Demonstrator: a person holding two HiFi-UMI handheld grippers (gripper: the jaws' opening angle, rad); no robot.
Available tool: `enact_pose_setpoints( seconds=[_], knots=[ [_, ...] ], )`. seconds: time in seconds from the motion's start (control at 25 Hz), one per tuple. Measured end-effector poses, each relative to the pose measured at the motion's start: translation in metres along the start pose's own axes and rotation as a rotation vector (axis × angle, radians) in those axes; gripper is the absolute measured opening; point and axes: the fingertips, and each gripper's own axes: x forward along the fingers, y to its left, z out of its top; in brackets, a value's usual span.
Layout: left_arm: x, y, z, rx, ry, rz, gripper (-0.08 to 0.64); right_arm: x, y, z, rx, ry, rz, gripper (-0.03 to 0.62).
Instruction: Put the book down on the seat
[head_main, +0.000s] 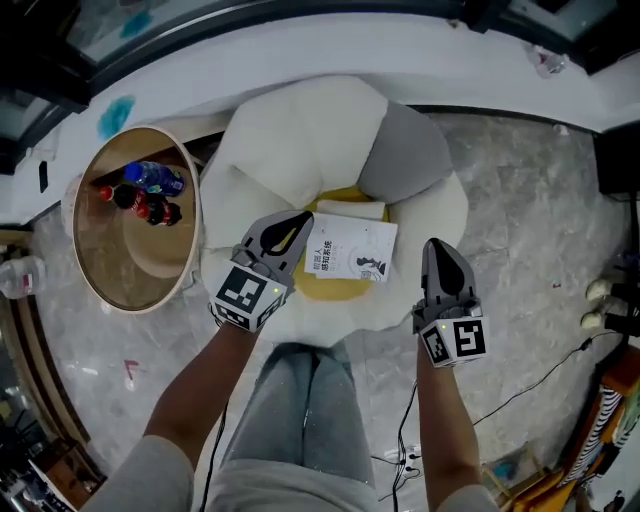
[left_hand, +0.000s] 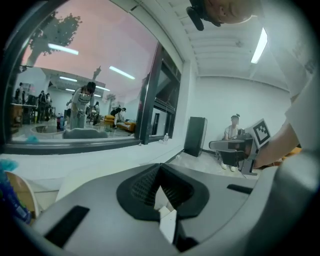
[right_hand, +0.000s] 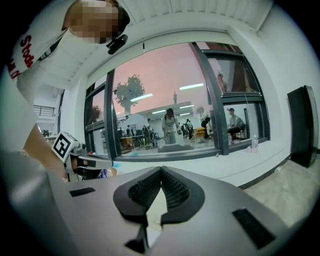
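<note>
Book (head_main: 352, 250) flat on yellow cushion (head_main: 328, 285) of seat (head_main: 290, 140); placement judged done. Left gripper (head_main: 298, 226) just beside book, right gripper (head_main: 437, 248) apart; both closed, empty. Nothing left but withdrawal.

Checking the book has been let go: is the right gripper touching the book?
Apart. The head view shows a strip of seat between the shut right gripper and the book.

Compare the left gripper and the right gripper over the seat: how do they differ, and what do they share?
The left gripper overlaps the book at its left edge in the head view; the right gripper stands clear to the book's right. The left gripper angles rightward; the right gripper points straight ahead. Both are shut and empty.
</note>
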Motion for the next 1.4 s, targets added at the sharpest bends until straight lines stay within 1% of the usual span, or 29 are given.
enact_pose_setpoints(
  seconds=[0.12, 0.28, 0.36, 0.56, 0.76, 0.92, 1.08, 1.28, 1.4],
  knots=[
    [-0.017, -0.006, 0.027, -0.004, -0.006, 0.0, 0.014, -0.011, 0.011, 0.037, -0.008, -0.02, -0.032, 0.026],
    [-0.042, -0.02, 0.066, -0.005, -0.026, -0.004, 0.014, -0.031, 0.021, 0.084, 0.008, -0.059, -0.073, 0.026],
    [-0.054, -0.024, 0.086, -0.007, -0.04, -0.002, 0.014, -0.038, 0.028, 0.104, -0.001, -0.058, -0.082, 0.026],
    [-0.079, -0.031, 0.129, -0.016, -0.06, 0.016, 0.014, -0.055, 0.048, 0.146, -0.008, -0.065, -0.082, 0.026],
    [-0.108, -0.049, 0.174, 0.003, -0.102, 0.005, 0.014, -0.079, 0.07, 0.194, -0.002, -0.094, -0.091, 0.026],
    [-0.137, -0.057, 0.205, -0.005, -0.137, 0.005, 0.014, -0.096, 0.083, 0.234, -0.012, -0.124, -0.083, 0.026],
    [-0.168, -0.06, 0.228, -0.027, -0.181, 0.012, 0.014, -0.117, 0.09, 0.263, -0.015, -0.155, -0.096, 0.026],
    [-0.202, -0.064, 0.256, -0.006, -0.223, 0.046, 0.014, -0.142, 0.103, 0.289, -0.011, -0.179, -0.085, 0.026],
    [-0.218, -0.069, 0.266, 0.021, -0.237, 0.063, 0.014, -0.154, 0.113, 0.294, -0.022, -0.179, -0.075, 0.026]
  ],
)
